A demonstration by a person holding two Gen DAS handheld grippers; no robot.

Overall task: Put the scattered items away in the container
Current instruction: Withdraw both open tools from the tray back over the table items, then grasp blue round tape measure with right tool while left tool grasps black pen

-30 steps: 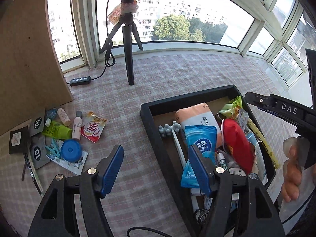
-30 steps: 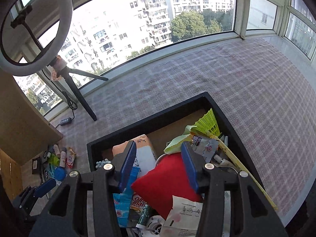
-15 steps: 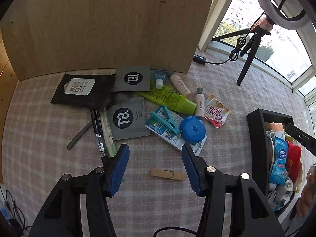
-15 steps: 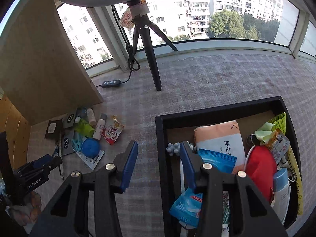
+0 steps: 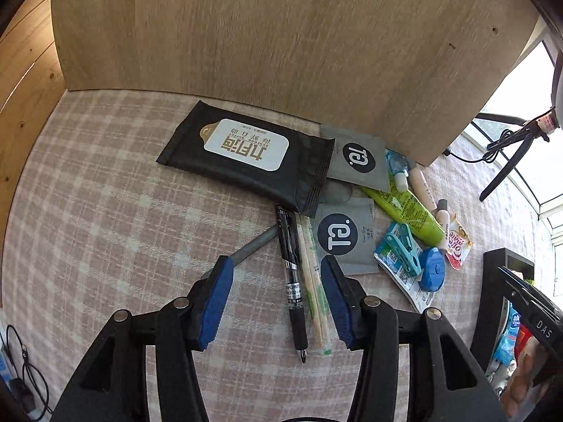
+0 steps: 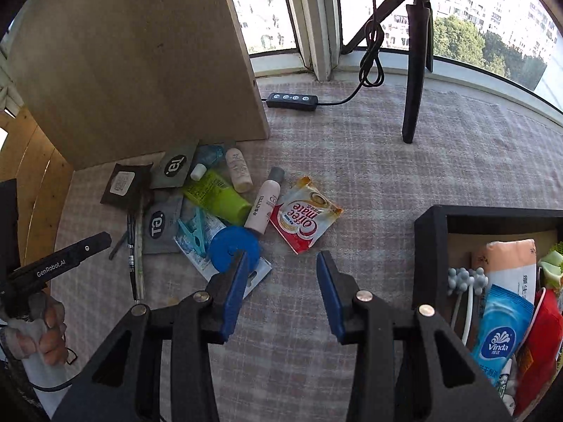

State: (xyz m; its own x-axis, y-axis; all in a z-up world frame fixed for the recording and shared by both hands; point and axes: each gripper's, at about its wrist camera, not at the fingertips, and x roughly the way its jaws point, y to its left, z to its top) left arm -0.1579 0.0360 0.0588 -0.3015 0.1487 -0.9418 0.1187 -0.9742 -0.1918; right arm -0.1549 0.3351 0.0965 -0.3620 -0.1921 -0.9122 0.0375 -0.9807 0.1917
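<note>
Left tongs [image 5: 276, 292] pointing steeply down at the pink checked cloth of the desk [image 5: 105, 211]. Jaws apart and just been closing; blue pads clear of everything. Between them on the cloth: black gel pen [image 5: 292, 281], tip toward the near edge, and just right of it a pair of wooden chopsticks in a clear sleeve [image 5: 315, 292]. Grey stick [image 5: 251, 246] slanting out from under the pen toward the left pad.

Beyond the pen: black wet-wipe pack with white label [image 5: 246, 158], two grey sachets with dark round logos [image 5: 343, 235], lime-green tube [image 5: 408, 207], teal plastic clothes peg [image 5: 403, 242], blue round tape case [image 5: 432, 269].

Right tongs [image 6: 279, 292] over bare cloth, jaws likewise apart and just been closing, nothing between them. Blue tape case touching the far edge of the left pad in that view. Red-and-white coffee creamer sachet [image 6: 304, 214] just beyond the gap. Pink slim bottle [image 6: 264, 204] beside it.

Black rectangular tray [image 6: 431, 246] at right, well apart from the scattered pile, already holding a blue tissue pack [image 6: 499, 334] and other items.
</note>
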